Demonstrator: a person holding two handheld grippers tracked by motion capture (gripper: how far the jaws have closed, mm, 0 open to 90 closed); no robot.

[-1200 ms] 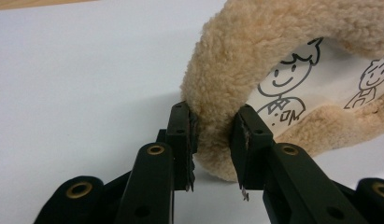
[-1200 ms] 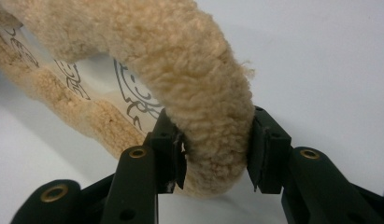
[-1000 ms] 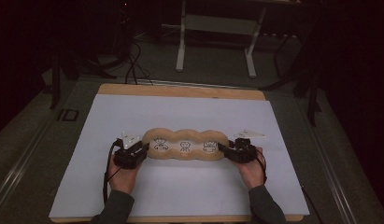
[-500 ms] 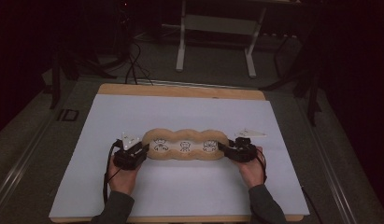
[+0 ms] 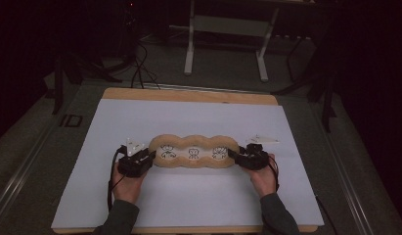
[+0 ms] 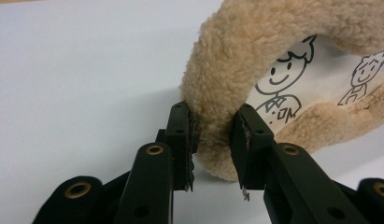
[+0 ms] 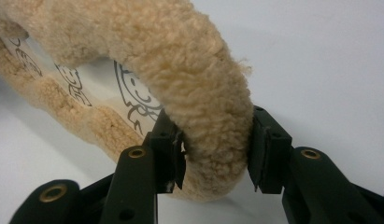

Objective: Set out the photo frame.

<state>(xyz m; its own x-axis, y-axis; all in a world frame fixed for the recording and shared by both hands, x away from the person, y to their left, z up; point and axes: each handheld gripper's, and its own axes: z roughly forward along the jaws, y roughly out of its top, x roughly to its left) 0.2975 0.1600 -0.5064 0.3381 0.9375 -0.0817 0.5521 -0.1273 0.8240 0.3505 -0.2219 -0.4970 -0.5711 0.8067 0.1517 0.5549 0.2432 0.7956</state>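
A long tan fleece cushion [image 5: 193, 152] with three lobes lies across the middle of the white sheet; each lobe has a white panel with a drawn cartoon figure. My left gripper [image 5: 148, 157] is at its left end and is shut on the fleece rim [image 6: 213, 126], which bulges between the two pads. My right gripper [image 5: 234, 155] is at the right end, shut on the thick fleece rim [image 7: 213, 126] there. A hand holds each gripper from the near side.
The white sheet [image 5: 189, 117] covers a wooden board [image 5: 189, 95] on the table. Beyond the table stand metal frame legs [image 5: 225, 44] and cables on a dark floor. A small clear plate [image 5: 263, 139] sits above the right gripper.
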